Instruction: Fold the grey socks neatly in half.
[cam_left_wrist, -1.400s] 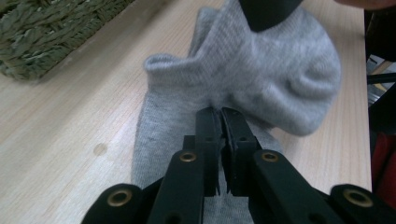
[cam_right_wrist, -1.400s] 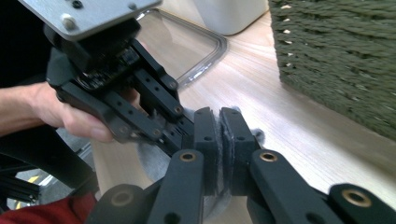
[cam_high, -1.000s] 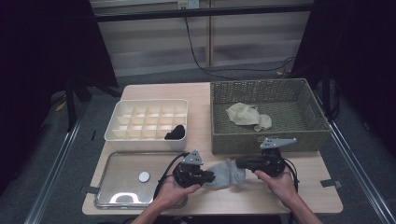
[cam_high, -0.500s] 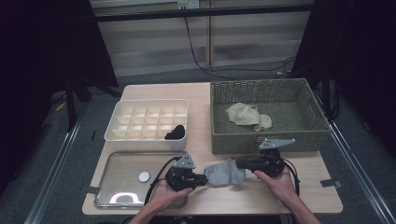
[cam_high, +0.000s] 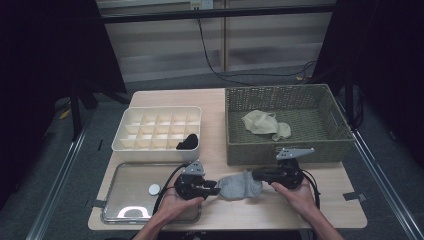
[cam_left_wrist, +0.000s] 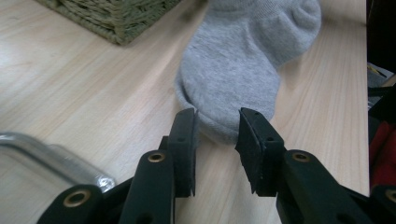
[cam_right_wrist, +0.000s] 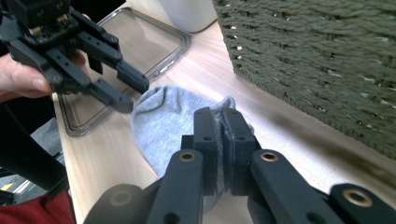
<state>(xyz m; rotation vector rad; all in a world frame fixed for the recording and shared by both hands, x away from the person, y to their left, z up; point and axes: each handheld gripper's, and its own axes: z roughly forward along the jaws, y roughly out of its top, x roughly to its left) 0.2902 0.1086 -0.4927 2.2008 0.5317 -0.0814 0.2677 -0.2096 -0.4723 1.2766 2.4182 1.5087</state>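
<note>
A small grey knitted sock (cam_high: 241, 184) lies flat on the pale wooden tabletop (cam_high: 220, 150), in front of a green woven basket (cam_high: 287, 150). The right gripper (cam_right_wrist: 222, 140) is clamped on one end of it. The left gripper (cam_left_wrist: 215, 126) has just been opening, its jaws apart around the sock's other end, not pressing it.
</note>
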